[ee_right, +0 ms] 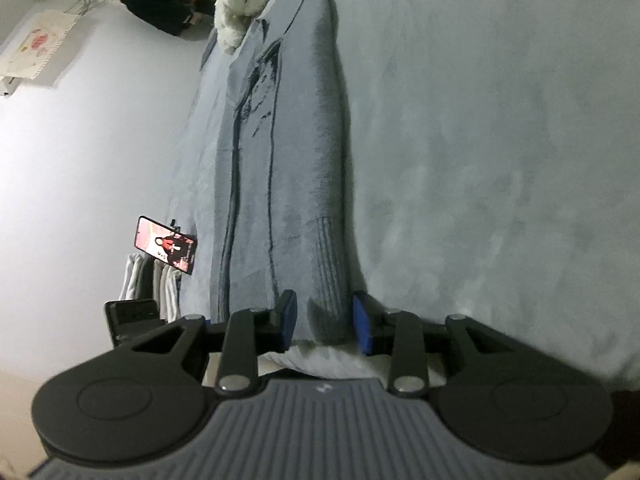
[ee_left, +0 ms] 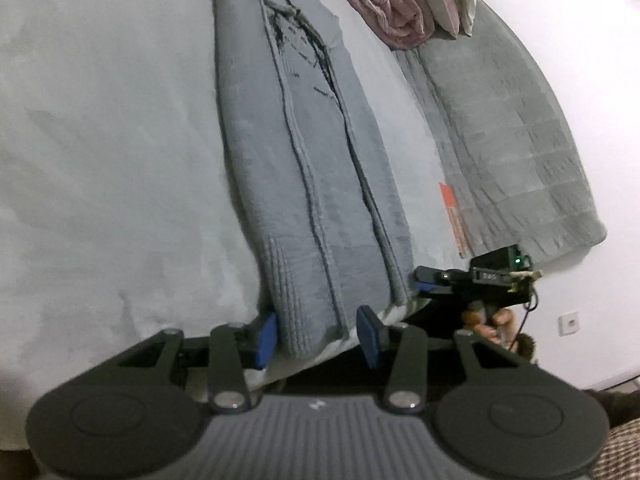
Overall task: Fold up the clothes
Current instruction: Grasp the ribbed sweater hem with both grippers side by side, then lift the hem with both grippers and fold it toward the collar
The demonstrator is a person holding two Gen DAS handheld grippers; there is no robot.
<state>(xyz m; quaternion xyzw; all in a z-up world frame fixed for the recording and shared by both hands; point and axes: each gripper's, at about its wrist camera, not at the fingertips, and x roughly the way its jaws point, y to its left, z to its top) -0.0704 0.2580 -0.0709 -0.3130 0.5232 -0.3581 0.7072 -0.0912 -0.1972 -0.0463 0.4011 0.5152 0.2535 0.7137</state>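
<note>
**Both claws at the sweater's hem**

I have the grey-blue sweater (ee_left: 304,152) laid out long and narrow on the pale bedspread (ee_left: 100,140), sleeves folded in, its ribbed hem at the near edge of the bed. My left gripper (ee_left: 318,338) sits at that hem, jaws partly open with the ribbing between the blue pads; I see gaps on both sides, so it grips nothing. My right gripper (ee_right: 325,326) is at the hem's other corner, also partly open, cloth between the pads; the picture is soft there and I cannot say for sure the pads are clear of it.

Around the sweater: a grey blanket (ee_left: 516,140) alongside, an orange card (ee_left: 452,216) just beside it, rolled pink bedding (ee_left: 396,4) at the far end. From the right, a white plush dog (ee_right: 244,0) near the collar and a lit phone (ee_right: 166,245) off the bed's side.
</note>
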